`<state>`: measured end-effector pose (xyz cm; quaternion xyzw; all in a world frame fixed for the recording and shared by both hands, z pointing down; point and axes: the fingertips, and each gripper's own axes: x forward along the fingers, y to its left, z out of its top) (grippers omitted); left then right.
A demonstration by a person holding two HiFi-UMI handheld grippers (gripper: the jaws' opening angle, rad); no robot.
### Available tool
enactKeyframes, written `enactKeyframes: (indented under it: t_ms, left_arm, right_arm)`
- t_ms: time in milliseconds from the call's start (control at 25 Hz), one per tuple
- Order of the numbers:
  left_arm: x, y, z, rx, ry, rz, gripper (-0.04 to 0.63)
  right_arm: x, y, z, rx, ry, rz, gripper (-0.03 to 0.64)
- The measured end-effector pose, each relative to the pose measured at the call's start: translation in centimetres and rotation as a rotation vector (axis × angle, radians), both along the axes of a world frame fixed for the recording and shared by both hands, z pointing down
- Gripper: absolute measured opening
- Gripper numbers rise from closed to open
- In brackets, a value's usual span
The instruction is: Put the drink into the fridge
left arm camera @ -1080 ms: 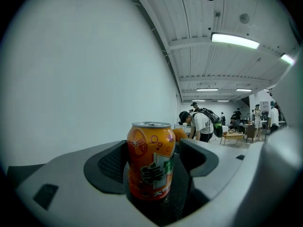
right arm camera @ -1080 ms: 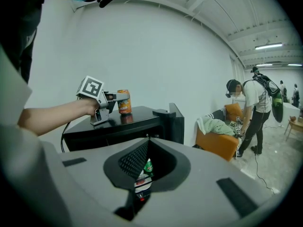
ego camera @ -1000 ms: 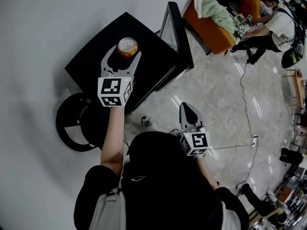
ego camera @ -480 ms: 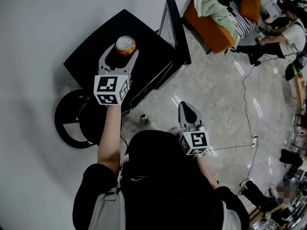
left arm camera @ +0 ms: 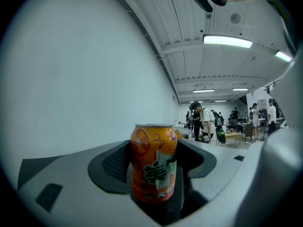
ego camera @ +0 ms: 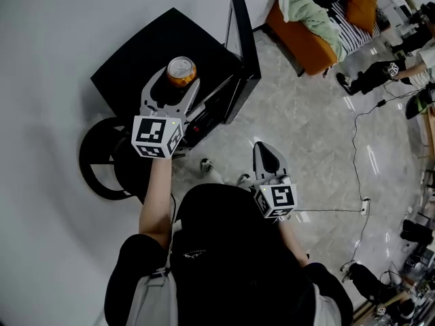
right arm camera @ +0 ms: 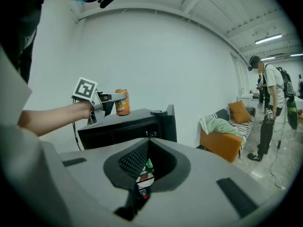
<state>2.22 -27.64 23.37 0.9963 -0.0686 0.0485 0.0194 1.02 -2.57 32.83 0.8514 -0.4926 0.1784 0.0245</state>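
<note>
The drink is an orange can and my left gripper is shut on it, one jaw on each side. In the left gripper view the can stands upright between the dark pads. I hold it in the air over the front edge of the black mini fridge, whose door stands open to the right. My right gripper hangs lower, near my body, shut and empty. The right gripper view shows the fridge, its open door and the held can.
A black round stand sits on the floor left of the fridge. An orange sofa with a green cloth stands at the back right. Cables run over the pale floor. A person stands at the right.
My left gripper has drawn the can back from over the fridge top towards its front edge. The right gripper has stayed low beside me. The people at the far right have shifted out of view.
</note>
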Motion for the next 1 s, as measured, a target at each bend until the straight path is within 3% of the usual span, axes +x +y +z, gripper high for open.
enactKeyframes:
  t_ms: [360,680,1000]
  left_arm:
    - [-2.2,8.6,-1.2,0.024,0.011,-0.062,0.314]
    - [-3.1,17.6,-1.2,-0.009,0.034,-0.117,0.314]
    - [-6.5,21.7,1.1,-0.032,-0.002,-0.211,0.314]
  right_arm:
    - [1.2,8.4,-0.6,0.039,0.002,-0.043,0.013]
    - [3.1,15.9,-0.4,0.013,-0.002,-0.121,0.014]
    - [2.7,16.9,0.3,-0.002,0.006,-0.274,0.014]
